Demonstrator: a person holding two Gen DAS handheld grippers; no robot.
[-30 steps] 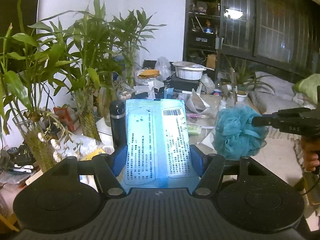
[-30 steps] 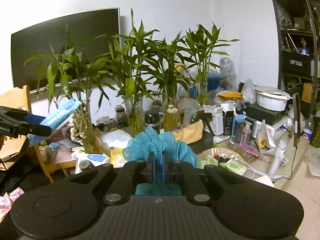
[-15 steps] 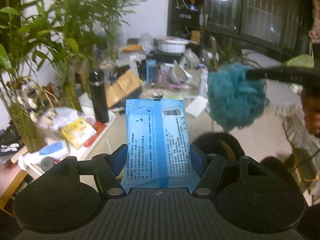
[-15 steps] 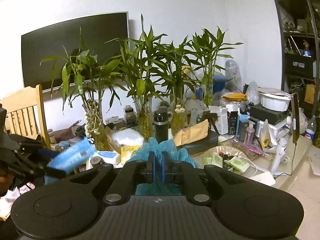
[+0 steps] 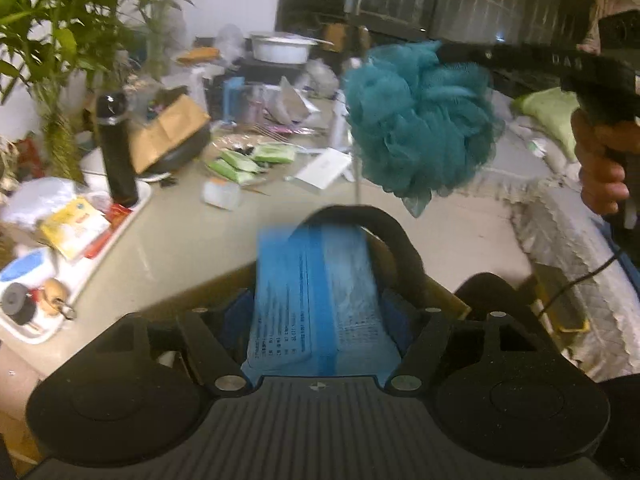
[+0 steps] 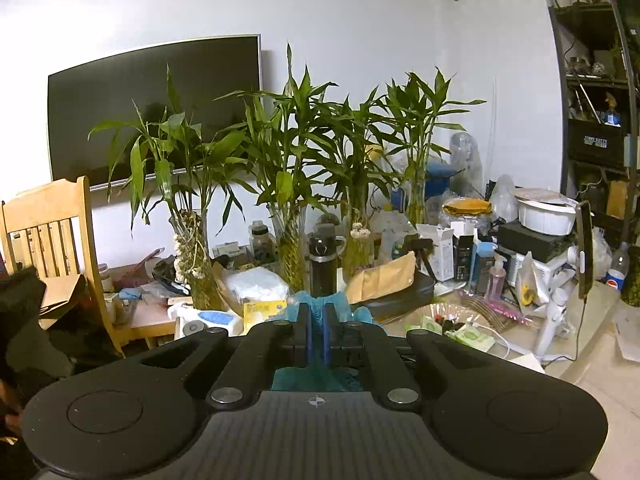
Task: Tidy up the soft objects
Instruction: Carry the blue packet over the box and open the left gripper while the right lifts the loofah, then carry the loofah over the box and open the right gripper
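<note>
1. A cluttered tabletop stretches ahead of the left tool. On it stand a black flask, a brown paper envelope lying on a dark pan, green sachets, a flat white box and a white bowl further back.
2. A black curved handle arches right behind the blue packet, just ahead of the left tool.
3. From the right wrist, three glass vases of bamboo line the wall under a dark screen, with a wooden chair to the left.
4. Count: one blue packet, one teal bath pouf, one flask, at least three green sachets.
5. The left tool grips the blue packet between its blue pads; the packet stands up from the tool, blurred, low over the tabletop edge.
6. The right tool is clamped on the teal bath pouf, whose mesh bulges around and below the nearly closed fingers.
7. In the left wrist view the right tool reaches in level from the right, held by a hand around its grip, with the pouf hanging in the air above the tabletop, higher than the packet and to its right.
</note>
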